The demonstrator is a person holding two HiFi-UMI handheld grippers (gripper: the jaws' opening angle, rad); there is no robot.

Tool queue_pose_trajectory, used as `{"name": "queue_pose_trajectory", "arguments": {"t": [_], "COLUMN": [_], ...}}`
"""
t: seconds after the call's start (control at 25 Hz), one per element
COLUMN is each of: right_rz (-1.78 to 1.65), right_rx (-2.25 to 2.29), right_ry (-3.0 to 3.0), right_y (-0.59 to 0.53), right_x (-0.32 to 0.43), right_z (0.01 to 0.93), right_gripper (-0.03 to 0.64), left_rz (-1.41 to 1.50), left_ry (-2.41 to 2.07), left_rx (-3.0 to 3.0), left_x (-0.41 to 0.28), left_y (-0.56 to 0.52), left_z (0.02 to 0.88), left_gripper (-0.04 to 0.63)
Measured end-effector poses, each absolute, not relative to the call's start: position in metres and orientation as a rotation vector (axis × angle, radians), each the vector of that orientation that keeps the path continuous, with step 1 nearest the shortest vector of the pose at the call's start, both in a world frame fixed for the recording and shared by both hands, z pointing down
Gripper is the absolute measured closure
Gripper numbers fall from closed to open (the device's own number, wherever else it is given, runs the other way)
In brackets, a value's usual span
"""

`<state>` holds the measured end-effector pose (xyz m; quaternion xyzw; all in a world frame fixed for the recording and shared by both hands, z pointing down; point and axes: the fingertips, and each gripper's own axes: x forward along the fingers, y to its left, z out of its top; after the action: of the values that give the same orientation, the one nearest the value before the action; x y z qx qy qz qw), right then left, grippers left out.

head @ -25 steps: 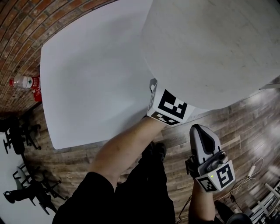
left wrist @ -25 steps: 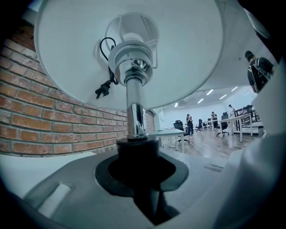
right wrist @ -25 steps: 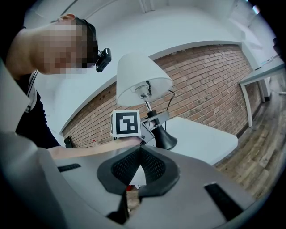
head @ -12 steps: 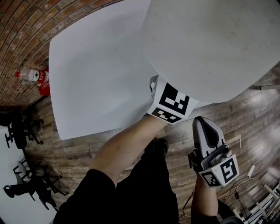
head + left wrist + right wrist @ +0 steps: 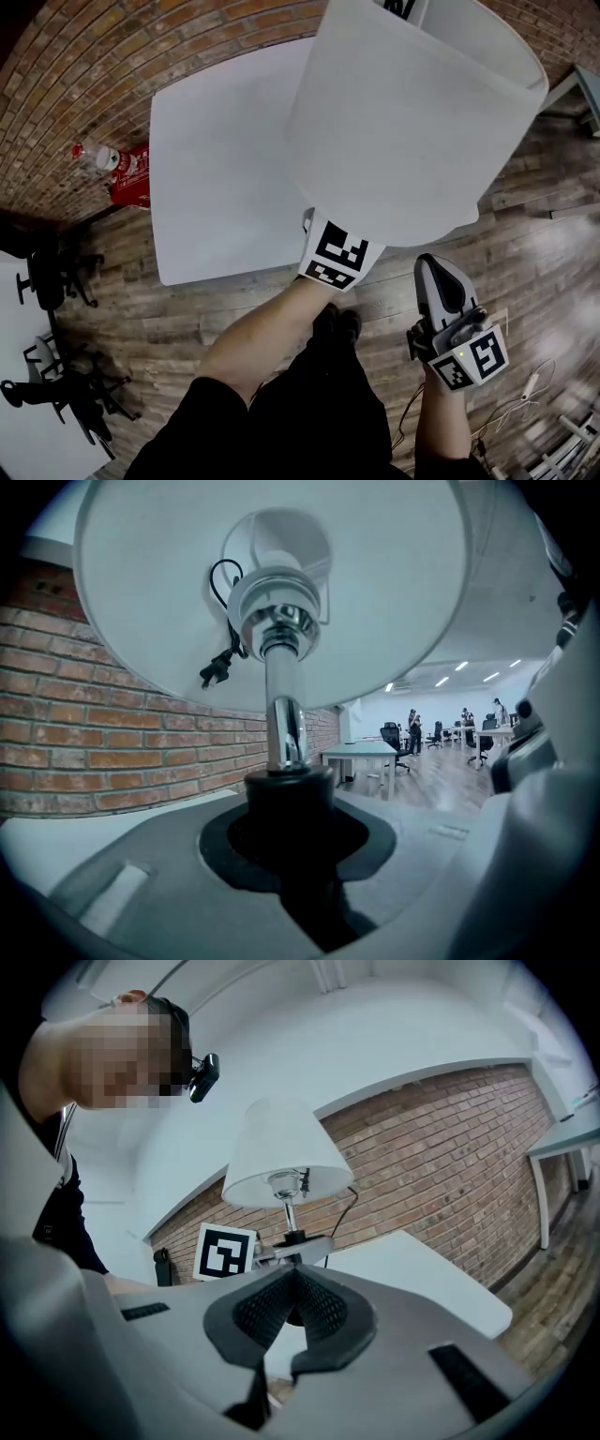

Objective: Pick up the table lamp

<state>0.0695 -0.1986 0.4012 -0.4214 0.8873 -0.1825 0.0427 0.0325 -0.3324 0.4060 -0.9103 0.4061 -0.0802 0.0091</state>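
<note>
Head view puts the table lamp higher and closer than a second ago. Its white shade then filled the upper right like a flat disc. Now the shade tilts so that its open top rim shows, and it reaches out past the edge of the counter over the wooden floor.

Left gripper is still clamped on the black collar at the foot of the chrome stem, its jaws set part-way apart around it. Right gripper holds nothing; its jaws are together and it is apart from the lamp.

On this evidence the lamp is up off the counter and carried by the left gripper alone, so the pick-up looks essentially made. The base is hidden, so its clearance cannot be confirmed.
</note>
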Motion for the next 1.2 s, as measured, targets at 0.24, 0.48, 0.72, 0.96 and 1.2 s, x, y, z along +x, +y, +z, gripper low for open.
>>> {"name": "queue_pose_trajectory", "arguments": {"t": [0.24,0.48,0.72,0.96,1.2], "right_rz": [-0.536,-0.532,-0.472,-0.432,-0.335], "right_rx": [-1.268,-1.245,-1.236,-1.203,-1.211], "right_ry": [2.737,2.789,2.828,2.814,2.815], "right_y": [-0.176,-0.133,-0.108,-0.084,-0.056], "right_x": [0.078,0.079,0.078,0.071,0.068], "right_z": [0.363,0.324,0.289,0.259,0.225], "right_gripper": [0.609,0.609,0.609,0.609,0.609], "left_rz": [-0.258,-0.295,-0.283,-0.223,-0.243], "left_ry": [1.341,1.362,1.354,1.421,1.433], "left_rx": [-2.821,-2.802,-2.805,-2.857,-2.83], "left_x": [0.006,-0.014,-0.036,-0.059,-0.088], "left_y": [-0.295,-0.242,-0.2,-0.159,-0.123], "left_z": [0.359,0.308,0.258,0.249,0.231], "left_gripper": [0.503,0.502,0.503,0.502,0.503]}}
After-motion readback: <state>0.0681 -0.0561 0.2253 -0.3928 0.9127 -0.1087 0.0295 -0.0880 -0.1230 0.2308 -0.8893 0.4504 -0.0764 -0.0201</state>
